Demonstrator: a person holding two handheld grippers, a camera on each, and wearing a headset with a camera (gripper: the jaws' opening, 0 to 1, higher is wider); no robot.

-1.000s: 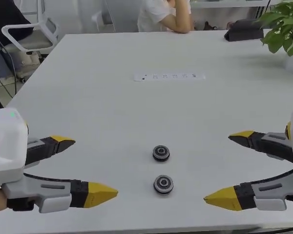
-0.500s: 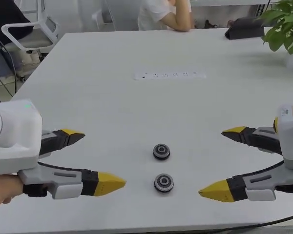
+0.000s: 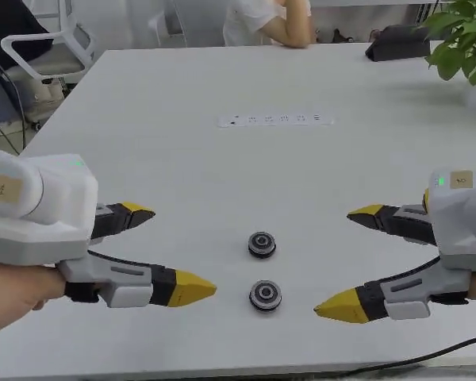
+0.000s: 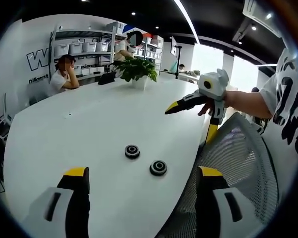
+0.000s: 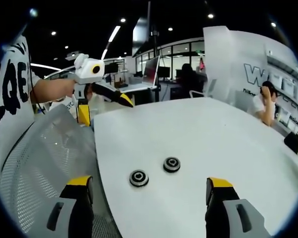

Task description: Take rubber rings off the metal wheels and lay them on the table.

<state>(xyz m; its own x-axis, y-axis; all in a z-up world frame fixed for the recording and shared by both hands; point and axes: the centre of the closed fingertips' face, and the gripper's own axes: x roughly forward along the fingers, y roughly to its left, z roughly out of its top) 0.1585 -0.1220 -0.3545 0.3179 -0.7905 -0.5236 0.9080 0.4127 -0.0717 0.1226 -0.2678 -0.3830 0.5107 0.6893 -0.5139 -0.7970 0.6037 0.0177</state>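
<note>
1. Left gripper [image 3: 178,250] hangs to the left of the wheels, jaws spread wide and holding nothing. The right gripper [image 3: 335,261] faces it from the other side, equally released.
2. Both metal wheels sit on the white table [image 3: 222,175] between my grippers, touched by neither. The far wheel [image 3: 262,244] and the near wheel [image 3: 265,294] by my edge each carry dark rubber rings [image 3: 253,295] around the rim.
3. No object lies between either gripper and the wheels. Well beyond them I see a white power strip [image 3: 275,120], a black bag [image 3: 397,45], a potted plant [image 3: 460,40], a seated person [image 3: 270,20] and an office chair [image 3: 44,59].
4. A tan sticker [image 3: 461,180] on each gripper body is too small for me to read. A wall sign [image 4: 37,59] begins with a large "W"; the rest I cannot read.
5. The gripper views add a mesh chair back [image 4: 238,163] at the table edge and shelves of bins [image 4: 89,47].
</note>
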